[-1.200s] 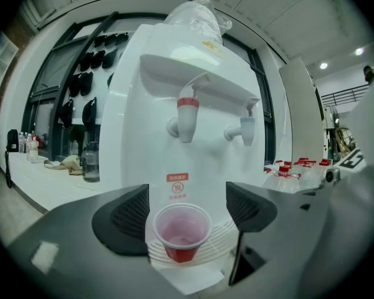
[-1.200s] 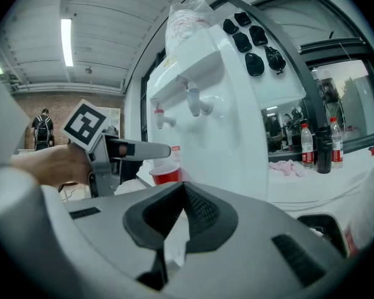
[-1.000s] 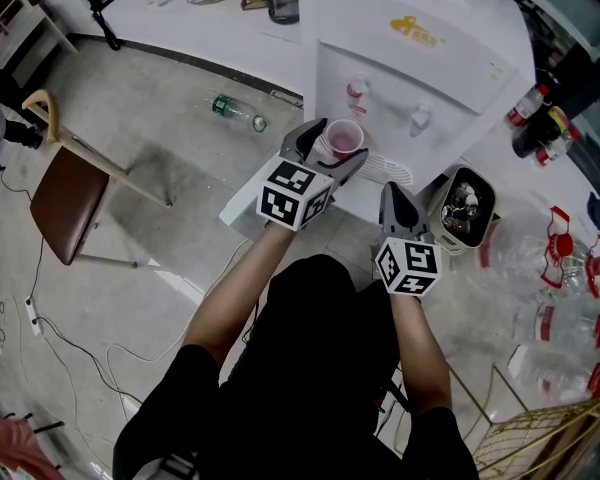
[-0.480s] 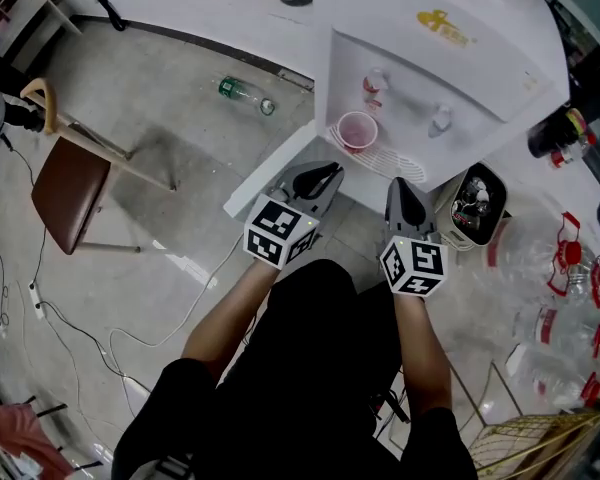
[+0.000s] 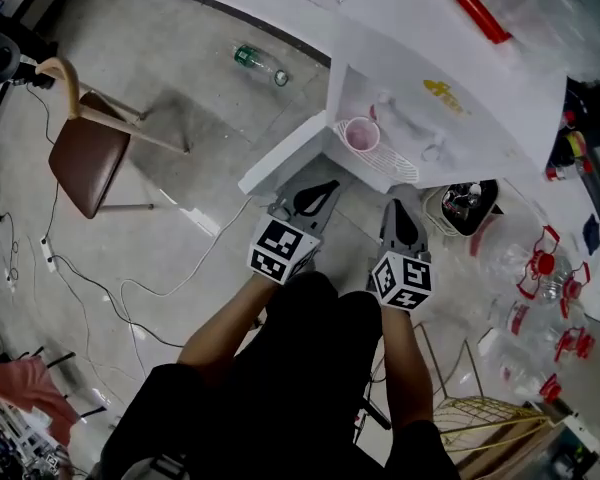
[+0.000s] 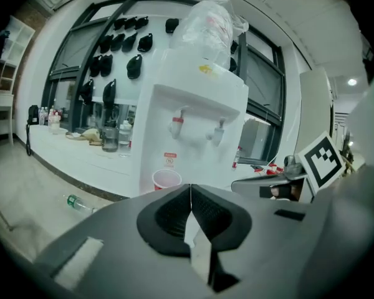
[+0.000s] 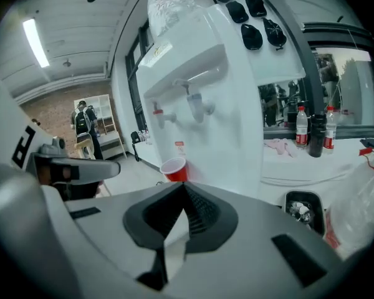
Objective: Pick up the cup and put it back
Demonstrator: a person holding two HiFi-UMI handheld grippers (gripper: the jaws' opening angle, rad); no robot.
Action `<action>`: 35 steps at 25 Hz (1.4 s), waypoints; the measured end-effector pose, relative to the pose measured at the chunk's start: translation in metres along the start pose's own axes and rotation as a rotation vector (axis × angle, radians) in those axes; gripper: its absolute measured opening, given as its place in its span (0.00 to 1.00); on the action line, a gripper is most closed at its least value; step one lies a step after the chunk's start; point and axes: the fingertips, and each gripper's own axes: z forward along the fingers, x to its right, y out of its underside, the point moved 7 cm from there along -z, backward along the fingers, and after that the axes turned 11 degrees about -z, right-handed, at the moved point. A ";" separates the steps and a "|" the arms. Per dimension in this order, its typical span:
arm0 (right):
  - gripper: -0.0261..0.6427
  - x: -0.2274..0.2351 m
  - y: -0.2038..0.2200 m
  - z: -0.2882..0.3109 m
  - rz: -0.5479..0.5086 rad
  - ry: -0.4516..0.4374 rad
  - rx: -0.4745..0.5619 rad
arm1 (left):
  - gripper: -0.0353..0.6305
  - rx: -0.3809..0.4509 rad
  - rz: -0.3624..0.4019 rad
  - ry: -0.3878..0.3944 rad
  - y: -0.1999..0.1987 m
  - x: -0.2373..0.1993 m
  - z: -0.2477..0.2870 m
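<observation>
A red plastic cup [image 5: 361,135] stands upright on the drip tray [image 5: 392,164] of a white water dispenser [image 5: 450,98], below its two taps. My left gripper [image 5: 323,187] is drawn back from the tray, short of the cup, its jaws shut with nothing between them. My right gripper [image 5: 398,209] is beside it, also shut and empty. In the left gripper view the cup [image 6: 167,180] shows just beyond the shut left gripper [image 6: 190,189]. The right gripper view has the cup [image 7: 174,169] above the shut right gripper [image 7: 184,189].
A brown chair [image 5: 90,158] and a fallen plastic bottle [image 5: 260,63] are on the floor to the left. A black bin [image 5: 462,204] sits right of the dispenser, with several bottles [image 5: 540,268] beyond it. A gold wire basket [image 5: 490,428] is at the lower right. Cables [image 5: 100,298] trail on the floor.
The left gripper let go of the cup on the drip tray, drew back towards me and shut. The cup stays on the tray. The head view has tilted.
</observation>
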 end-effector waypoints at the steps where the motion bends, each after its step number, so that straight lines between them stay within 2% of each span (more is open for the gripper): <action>1: 0.03 -0.003 -0.009 -0.009 0.007 -0.004 -0.016 | 0.06 -0.009 -0.016 -0.013 -0.008 0.007 -0.009; 7: 0.03 -0.028 -0.073 -0.075 0.038 -0.036 -0.088 | 0.06 -0.045 -0.048 -0.083 -0.069 0.061 -0.082; 11: 0.03 -0.046 -0.117 -0.131 0.034 -0.060 -0.116 | 0.06 -0.040 -0.075 -0.120 -0.112 0.104 -0.138; 15: 0.03 -0.063 -0.164 -0.188 0.032 -0.076 -0.115 | 0.06 -0.032 -0.101 -0.148 -0.145 0.147 -0.192; 21: 0.03 -0.081 -0.226 -0.265 0.043 -0.097 -0.092 | 0.06 -0.002 -0.089 -0.183 -0.194 0.205 -0.265; 25: 0.03 -0.090 -0.257 -0.312 0.044 -0.099 -0.080 | 0.06 0.022 -0.075 -0.180 -0.220 0.234 -0.300; 28: 0.03 -0.094 -0.284 -0.340 0.034 -0.095 -0.053 | 0.06 0.075 -0.041 -0.175 -0.248 0.249 -0.319; 35: 0.03 -0.111 -0.332 -0.393 0.049 -0.027 0.003 | 0.06 0.125 0.002 -0.119 -0.298 0.273 -0.361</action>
